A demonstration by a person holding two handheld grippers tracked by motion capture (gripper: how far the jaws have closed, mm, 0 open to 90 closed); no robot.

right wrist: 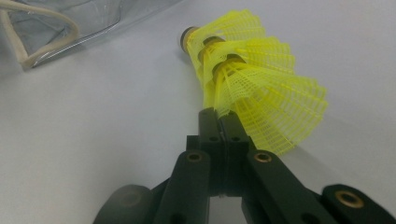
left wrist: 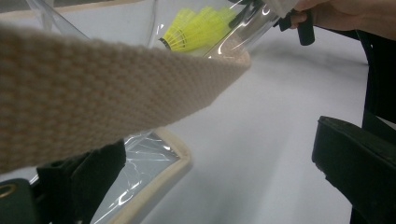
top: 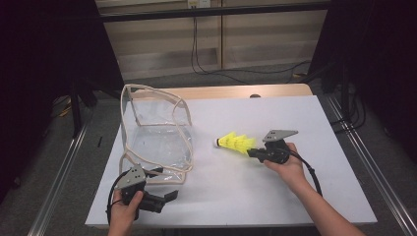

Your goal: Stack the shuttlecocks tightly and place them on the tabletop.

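Observation:
A stack of nested yellow plastic shuttlecocks (top: 235, 143) hangs just above the white table, cork ends pointing left. My right gripper (top: 251, 152) is shut on the edge of the rear skirt; the right gripper view shows the jaws pinched together on the yellow mesh (right wrist: 261, 93). A clear plastic bag (top: 157, 132) with beige webbing trim stands open at the table's left. My left gripper (top: 165, 198) is open at the bag's near corner. In the left gripper view, the beige strap (left wrist: 93, 93) crosses close above the spread jaws, and the shuttlecocks (left wrist: 196, 28) show through the plastic.
The white table cover (top: 255, 196) has bare room between and in front of both hands. A wooden strip (top: 236, 91) runs along the far edge. Metal rails (top: 364, 162) flank the table, and cables lie on the floor behind.

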